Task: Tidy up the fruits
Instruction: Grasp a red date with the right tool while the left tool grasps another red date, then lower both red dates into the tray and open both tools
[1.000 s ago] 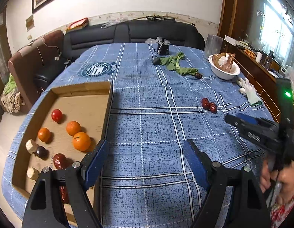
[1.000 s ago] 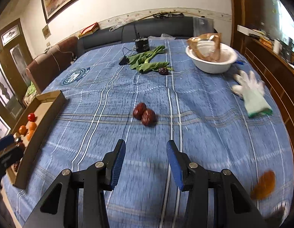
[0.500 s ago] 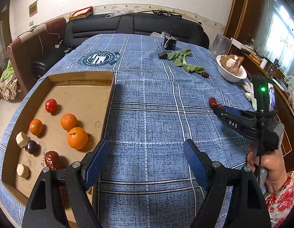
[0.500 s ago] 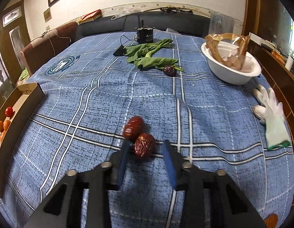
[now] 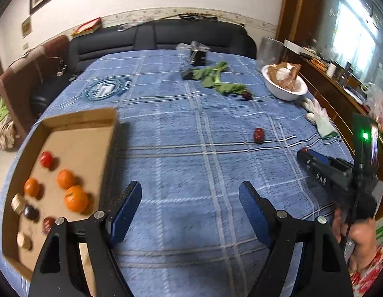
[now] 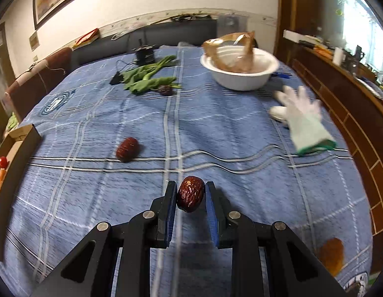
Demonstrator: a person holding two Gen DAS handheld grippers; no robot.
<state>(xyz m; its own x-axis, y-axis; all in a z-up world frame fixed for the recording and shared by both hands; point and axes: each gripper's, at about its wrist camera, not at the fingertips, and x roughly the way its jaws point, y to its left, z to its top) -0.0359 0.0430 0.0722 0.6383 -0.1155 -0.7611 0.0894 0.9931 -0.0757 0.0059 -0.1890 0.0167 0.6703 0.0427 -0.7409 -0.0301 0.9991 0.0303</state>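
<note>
In the right wrist view, the right gripper (image 6: 191,194) at bottom centre is clenched on a wrinkled red date (image 6: 190,193), pinched between its blue pads and lifted off the blue cloth (image 6: 228,148). A second date (image 6: 127,149) lies on the cloth at centre left, well apart from the held one. A white bowl (image 6: 240,74) sits at upper centre, greens (image 6: 146,79) to its left, a glove (image 6: 305,121) at right.

In the left wrist view, the left gripper (image 5: 190,208) at bottom centre is released, jaws wide, nothing between them. The cardboard tray (image 5: 80,121) at left holds oranges (image 5: 76,198), a tomato (image 5: 46,159) and other small pieces. The right gripper shows at the right edge.
</note>
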